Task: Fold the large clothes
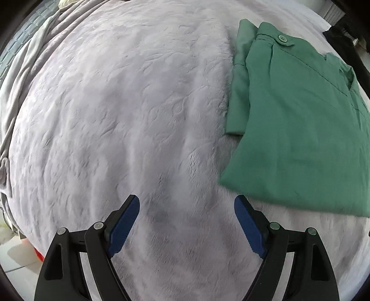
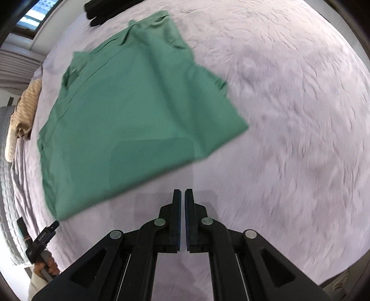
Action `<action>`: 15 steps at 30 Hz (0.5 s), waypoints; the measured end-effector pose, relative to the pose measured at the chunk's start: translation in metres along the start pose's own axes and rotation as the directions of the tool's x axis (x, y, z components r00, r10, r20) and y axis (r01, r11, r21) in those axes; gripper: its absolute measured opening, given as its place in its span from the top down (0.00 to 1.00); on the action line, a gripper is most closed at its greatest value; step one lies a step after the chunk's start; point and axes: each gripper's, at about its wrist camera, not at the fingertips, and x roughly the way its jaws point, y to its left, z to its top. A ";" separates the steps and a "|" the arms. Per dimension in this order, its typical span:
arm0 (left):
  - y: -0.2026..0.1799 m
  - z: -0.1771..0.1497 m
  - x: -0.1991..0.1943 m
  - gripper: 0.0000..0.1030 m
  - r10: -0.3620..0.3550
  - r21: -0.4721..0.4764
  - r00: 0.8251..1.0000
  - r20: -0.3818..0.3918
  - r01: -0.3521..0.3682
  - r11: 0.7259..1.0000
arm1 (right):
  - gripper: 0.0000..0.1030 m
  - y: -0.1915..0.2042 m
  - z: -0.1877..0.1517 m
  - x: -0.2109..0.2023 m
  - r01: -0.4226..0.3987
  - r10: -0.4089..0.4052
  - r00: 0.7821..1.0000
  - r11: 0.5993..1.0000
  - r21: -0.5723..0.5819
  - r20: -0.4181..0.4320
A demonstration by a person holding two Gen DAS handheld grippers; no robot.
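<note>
**A:** Start at the grippers. How do they stand?

**B:** The left gripper (image 1: pixel 186 203) has its blue-padded fingers spread wide, with nothing between them, only bare pale lilac bedspread (image 1: pixel 115 104) beneath. The right gripper (image 2: pixel 182 196) has its fingers drawn almost together, a thin slit left between the pads, and no cloth caught in it.

**A:** And the garment, relative to each?

**B:** From the left wrist view, the green shirt (image 1: pixel 296 120) lies ahead and off to the right of the spread fingers. Its nearest corner sits just beyond the right-hand fingertip, apart from it. From the right wrist view the shirt (image 2: pixel 129 120) lies ahead and to the left, its near hem just beyond the fingertips, not touching them.

**A:** What shape is the shirt in?

**B:** Folded flat into a rough rectangle on the bedspread. A button (image 1: pixel 281 38) shows on the far end, and a sleeve edge sticks out along the fold's left side.

**A:** Anything further out?

**B:** Dark clothing (image 2: pixel 104 9) lies at the far bed edge beyond the shirt, and a tan knitted item (image 2: pixel 23 108) sits at the left edge. Low left in the right wrist view, a hand (image 2: pixel 47 266) grips the other tool's handle.
</note>
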 end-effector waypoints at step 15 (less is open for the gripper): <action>0.012 -0.034 -0.038 0.17 -0.058 0.031 0.998 0.001 0.058 0.998 | 0.96 0.095 -0.055 0.023 -0.095 0.088 0.991 0.993 -0.068 -0.098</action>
